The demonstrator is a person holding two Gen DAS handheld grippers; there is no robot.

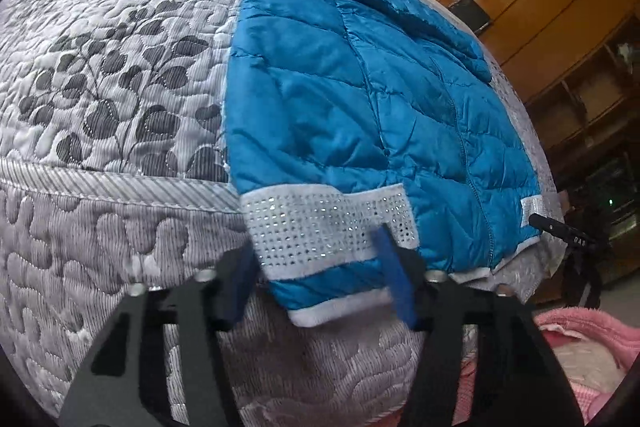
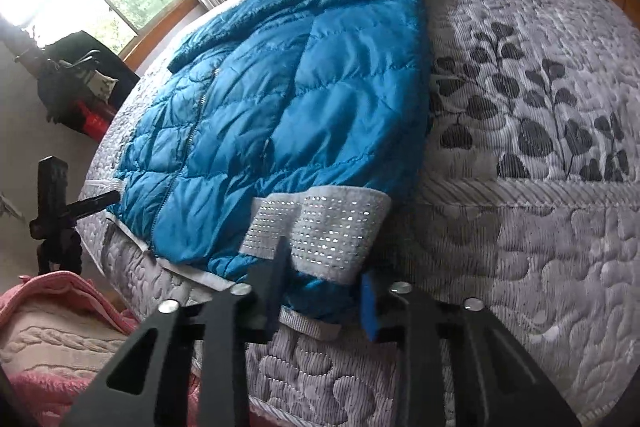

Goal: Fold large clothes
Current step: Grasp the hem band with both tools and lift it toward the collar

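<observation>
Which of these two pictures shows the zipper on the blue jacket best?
The right wrist view: the zipper runs in plain sight down the blue jacket, its teeth visible. In the left wrist view the jacket shows only a stitched line where the zipper would be, with no teeth discernible.

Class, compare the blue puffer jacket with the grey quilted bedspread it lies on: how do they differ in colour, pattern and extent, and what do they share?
The blue puffer jacket is bright, shiny blue; the grey quilted bedspread is matt grey and white. The jacket is plain, apart from its white studded bands; the bedspread carries dark leaf prints. The jacket covers only part of the bed; the bedspread spreads beyond it on every side. Both are stitched in quilted panels.
</observation>
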